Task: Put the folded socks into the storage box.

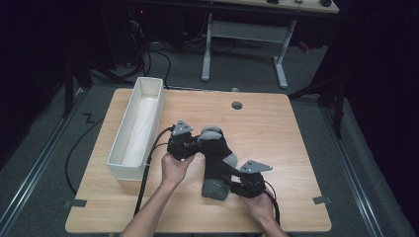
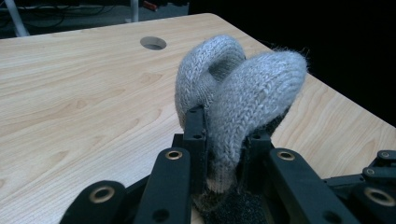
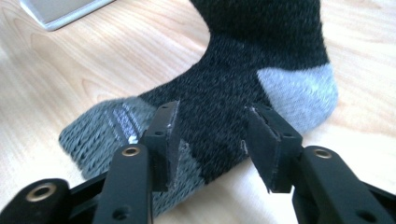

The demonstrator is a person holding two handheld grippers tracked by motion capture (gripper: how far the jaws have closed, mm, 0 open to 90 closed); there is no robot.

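A dark sock [image 1: 217, 153] with a grey toe, heel and cuff lies across the middle of the wooden table [image 1: 276, 133]. My left gripper [image 1: 193, 142] is shut on the grey toe. In the left gripper view the knit toe [image 2: 243, 88] bulges up out of the closed jaws of the left gripper [image 2: 223, 140]. My right gripper [image 1: 231, 181] sits by the grey cuff [image 1: 215, 189] near the front edge. In the right gripper view the right gripper [image 3: 215, 119] stands open. Its pads [image 3: 264, 135] are apart from the sock's leg [image 3: 219, 102], which lies flat between and beyond them.
A long white open box [image 1: 140, 123] stands along the table's left side; its corner [image 3: 60, 11] shows in the right gripper view. A round cable hole [image 1: 237, 105] is at the far middle of the table. A desk frame stands on the floor behind.
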